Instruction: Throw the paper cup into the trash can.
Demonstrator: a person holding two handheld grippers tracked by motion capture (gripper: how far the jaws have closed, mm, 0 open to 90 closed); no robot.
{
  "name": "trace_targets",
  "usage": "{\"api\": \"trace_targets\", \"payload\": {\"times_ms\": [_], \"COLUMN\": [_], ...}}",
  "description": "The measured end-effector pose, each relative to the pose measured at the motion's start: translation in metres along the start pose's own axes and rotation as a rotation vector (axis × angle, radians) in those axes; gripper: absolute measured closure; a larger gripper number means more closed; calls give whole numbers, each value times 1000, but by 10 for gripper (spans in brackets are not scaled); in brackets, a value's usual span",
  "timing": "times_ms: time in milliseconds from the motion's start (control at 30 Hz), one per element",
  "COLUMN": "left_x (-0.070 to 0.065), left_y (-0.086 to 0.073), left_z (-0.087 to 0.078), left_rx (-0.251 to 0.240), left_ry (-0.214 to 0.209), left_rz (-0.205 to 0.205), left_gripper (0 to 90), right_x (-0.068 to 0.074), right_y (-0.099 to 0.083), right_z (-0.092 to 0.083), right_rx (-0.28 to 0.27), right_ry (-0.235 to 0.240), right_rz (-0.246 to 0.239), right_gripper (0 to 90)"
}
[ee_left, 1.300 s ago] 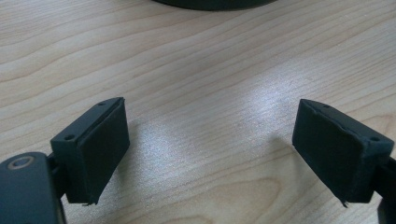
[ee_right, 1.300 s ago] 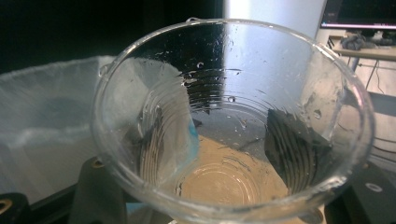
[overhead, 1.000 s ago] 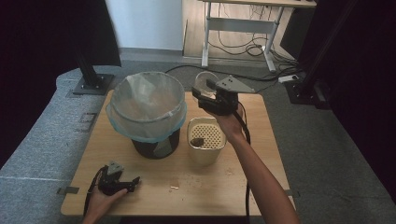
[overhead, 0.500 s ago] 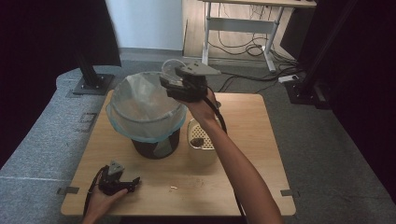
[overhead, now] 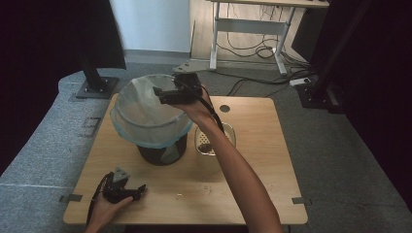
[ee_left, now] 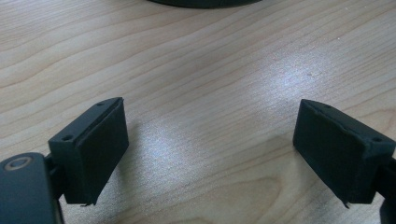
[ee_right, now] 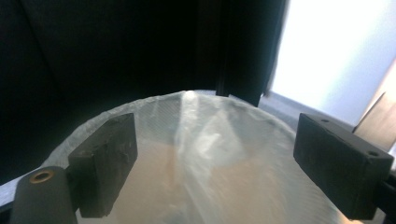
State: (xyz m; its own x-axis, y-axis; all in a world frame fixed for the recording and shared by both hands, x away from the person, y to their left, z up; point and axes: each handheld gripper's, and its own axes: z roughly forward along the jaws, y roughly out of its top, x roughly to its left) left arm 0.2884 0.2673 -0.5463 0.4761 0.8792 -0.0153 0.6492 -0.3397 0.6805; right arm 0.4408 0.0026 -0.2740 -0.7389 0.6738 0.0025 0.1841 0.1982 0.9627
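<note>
A dark bin (overhead: pixel 162 150) lined with a pale plastic bag (overhead: pixel 145 114) stood on the wooden table (overhead: pixel 252 160). The right gripper (overhead: pixel 163 94) hung over the bag's mouth, its jaws spread wide and empty. Just right of the bin stood a cream perforated cup (overhead: pixel 214 141), and nearer the table's front edge the left gripper (overhead: pixel 138 188) lay, jaws also wide apart.

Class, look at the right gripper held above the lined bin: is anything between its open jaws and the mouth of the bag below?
Nothing visible. The right gripper hangs over the lined bin with its jaws apart and empty; between them, the right gripper view shows just the translucent liner.
</note>
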Motion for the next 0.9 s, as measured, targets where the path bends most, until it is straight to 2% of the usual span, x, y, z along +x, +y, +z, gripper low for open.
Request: {"api": "trace_targets", "payload": {"times_ms": [167,300,500,600,900], "left_x": [-1,-1,-1,-1,-1], "left_y": [0,0,0,0,0], "left_z": [0,0,0,0,0], "left_rx": [1,1,2,2,4], "left_ry": [4,4,5,6,7], "left_rz": [3,3,4,5,6], "left_gripper": [101,101,101,101,100], "right_x": [-12,-24,-41,-47,-63], "right_y": [-17,-40,-77,-105,-186], "right_z": [-31,-60,-96,-115,-155], "right_rx": [-53,-64,-80,-98,-98], "right_ry": [-17,-31,-57,-69,-121], "right_rz": [-8,-23,-13,24,130], "right_gripper": [181,216,257,271,279]}}
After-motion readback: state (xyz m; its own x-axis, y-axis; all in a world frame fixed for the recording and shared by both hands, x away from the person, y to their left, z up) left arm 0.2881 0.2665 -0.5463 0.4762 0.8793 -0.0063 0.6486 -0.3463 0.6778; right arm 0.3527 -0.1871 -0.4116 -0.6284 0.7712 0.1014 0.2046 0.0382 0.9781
